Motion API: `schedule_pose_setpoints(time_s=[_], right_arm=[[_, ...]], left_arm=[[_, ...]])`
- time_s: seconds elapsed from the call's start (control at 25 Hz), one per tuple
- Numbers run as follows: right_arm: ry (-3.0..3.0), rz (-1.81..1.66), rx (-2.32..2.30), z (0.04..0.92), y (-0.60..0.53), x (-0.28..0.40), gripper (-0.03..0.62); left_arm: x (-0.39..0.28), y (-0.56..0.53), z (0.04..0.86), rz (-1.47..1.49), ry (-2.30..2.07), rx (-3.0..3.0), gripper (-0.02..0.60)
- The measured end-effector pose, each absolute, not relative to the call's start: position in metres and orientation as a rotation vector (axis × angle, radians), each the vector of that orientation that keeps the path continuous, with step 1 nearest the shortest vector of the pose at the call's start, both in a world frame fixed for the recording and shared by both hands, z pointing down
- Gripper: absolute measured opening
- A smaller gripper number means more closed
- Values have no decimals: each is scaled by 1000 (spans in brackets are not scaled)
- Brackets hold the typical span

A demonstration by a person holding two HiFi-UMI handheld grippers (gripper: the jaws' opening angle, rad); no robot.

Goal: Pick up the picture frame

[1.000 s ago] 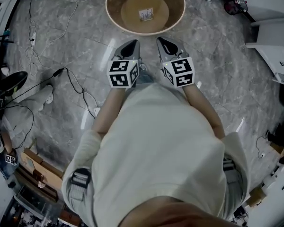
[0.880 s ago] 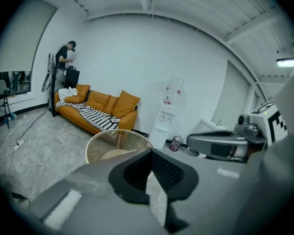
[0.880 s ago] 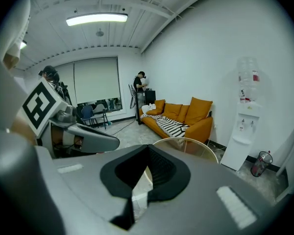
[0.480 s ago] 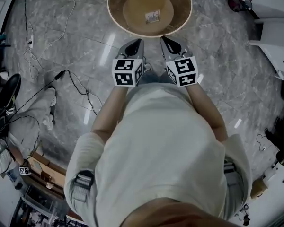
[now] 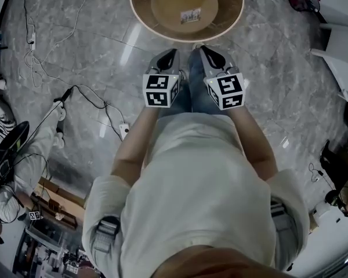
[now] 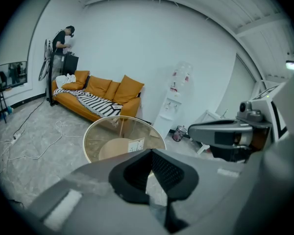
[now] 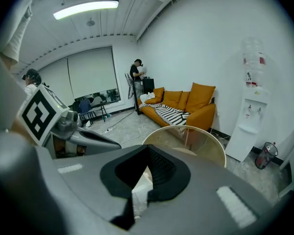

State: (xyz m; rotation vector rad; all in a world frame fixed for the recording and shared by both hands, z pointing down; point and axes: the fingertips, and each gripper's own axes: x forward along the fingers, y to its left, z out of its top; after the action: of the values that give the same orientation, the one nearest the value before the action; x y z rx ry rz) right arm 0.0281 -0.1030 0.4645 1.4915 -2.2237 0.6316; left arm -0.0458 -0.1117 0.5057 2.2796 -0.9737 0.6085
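The picture frame [image 5: 190, 16] is a small pale card-like piece standing on the round glass-topped table [image 5: 140, 19]. It also shows over the jaws in the left gripper view, as the picture frame [image 6: 135, 145]. My left gripper [image 5: 169, 55] and right gripper [image 5: 206, 52] hang side by side in front of the body, tips just short of the table's near rim. Both are shut with nothing between their fingers. From the left gripper [image 6: 151, 153] the right one shows at the right edge; from the right gripper [image 7: 148, 151] the left one shows at the left.
An orange sofa [image 6: 98, 94] with a striped blanket stands beyond the table, with a person [image 6: 63, 35] standing by its far end. A white water dispenser [image 6: 174, 99] and a small bin [image 6: 178, 132] stand at the wall. Cables [image 5: 75, 91] trail over the grey floor at the left; white furniture [image 5: 339, 51] at the right.
Both grippers have sunk and come closer to the table's near rim, still side by side and shut. The table now sits higher and further right in the head view.
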Motion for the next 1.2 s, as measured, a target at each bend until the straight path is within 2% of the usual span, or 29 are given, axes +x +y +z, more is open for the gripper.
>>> schedule_pose_setpoints(time_s=[1.2], right_arm=[[-2088,827,1253,688,-207,99,0]], left_arm=[[8,-209,722,823,-984,2070,2]])
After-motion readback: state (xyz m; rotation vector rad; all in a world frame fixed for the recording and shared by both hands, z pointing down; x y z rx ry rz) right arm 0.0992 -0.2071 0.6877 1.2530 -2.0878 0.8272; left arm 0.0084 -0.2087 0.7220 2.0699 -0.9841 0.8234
